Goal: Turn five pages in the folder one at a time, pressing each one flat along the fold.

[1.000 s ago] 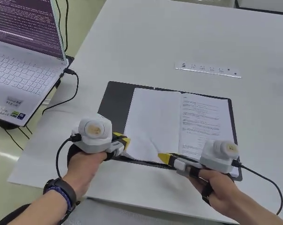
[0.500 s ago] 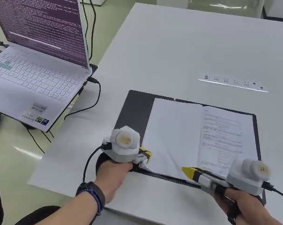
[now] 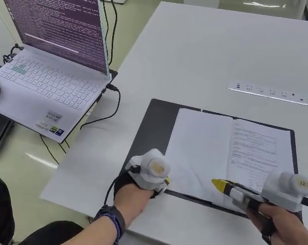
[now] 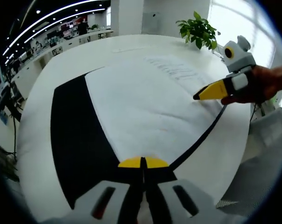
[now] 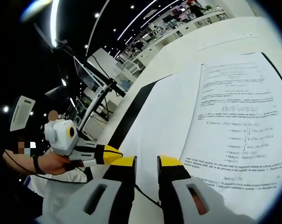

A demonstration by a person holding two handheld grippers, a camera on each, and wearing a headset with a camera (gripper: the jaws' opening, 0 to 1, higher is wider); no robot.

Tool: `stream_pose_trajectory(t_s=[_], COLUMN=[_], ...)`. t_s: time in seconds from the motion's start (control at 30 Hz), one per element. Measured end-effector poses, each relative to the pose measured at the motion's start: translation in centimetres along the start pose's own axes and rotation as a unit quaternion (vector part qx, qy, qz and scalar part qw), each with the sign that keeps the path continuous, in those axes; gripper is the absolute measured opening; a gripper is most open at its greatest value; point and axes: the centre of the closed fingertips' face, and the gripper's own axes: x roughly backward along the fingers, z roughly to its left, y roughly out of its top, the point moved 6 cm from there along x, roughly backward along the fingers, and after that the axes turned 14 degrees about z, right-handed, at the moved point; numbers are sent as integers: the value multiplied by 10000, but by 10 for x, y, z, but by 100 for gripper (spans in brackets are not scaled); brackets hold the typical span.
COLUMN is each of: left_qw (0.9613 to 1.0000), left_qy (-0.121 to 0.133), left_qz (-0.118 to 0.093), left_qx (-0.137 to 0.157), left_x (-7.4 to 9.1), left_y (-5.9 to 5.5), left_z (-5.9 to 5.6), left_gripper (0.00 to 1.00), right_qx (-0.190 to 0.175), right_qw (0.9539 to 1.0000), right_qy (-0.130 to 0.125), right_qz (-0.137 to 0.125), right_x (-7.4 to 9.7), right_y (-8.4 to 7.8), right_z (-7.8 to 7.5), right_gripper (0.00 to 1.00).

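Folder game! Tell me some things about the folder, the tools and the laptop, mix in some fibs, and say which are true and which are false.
1. The folder lies open on the table. True.
2. Both showing pages have printed text. False: the left page is blank, and the right page has the print.
3. The left tool has its jaws shut. True.
4. The right tool is pinching a page. False: its jaws stand apart and grip nothing.
5. The laptop is closed. False: it is open with its screen lit.
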Motion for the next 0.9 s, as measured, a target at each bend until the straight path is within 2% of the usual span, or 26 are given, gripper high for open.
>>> stream_pose_trajectory(t_s=[0.1, 0.2, 0.33, 0.53, 0.6, 0.77, 0.9], left_qw=[10000, 9998, 9998, 9997, 9996, 9997, 9997], left_qy=[18, 133, 124, 152, 163, 178, 162], left_qz=[-18, -15, -27, -28, -28, -34, -62], left_qx=[32, -148, -136, -201, -207, -192, -178], left_x=[-1, -1, -1, -1, -1, -2, -2], left_y=[0, 0, 0, 1, 1, 1, 1], left_z=[-1, -4, -4, -5, -5, -4, -3], left_gripper=[0, 0, 0, 0, 0, 0, 0], right_qx=[15, 5, 31, -16, -75, -50, -180], right_qw=[10000, 10000, 9999, 9997, 9993, 9990, 9980], right_qy=[-29, -71, -90, -156, -194, -292, -364], right_qz=[-18, -40, -41, -206, -320, -339, -486], right_x=[-2, -3, -7, -13, -14, -14, -13], right_y=[7, 13, 22, 35, 39, 46, 53], right_z=[-5, -11, -18, -30, -29, -28, -32], right_gripper=[15, 13, 12, 10, 9, 6, 3])
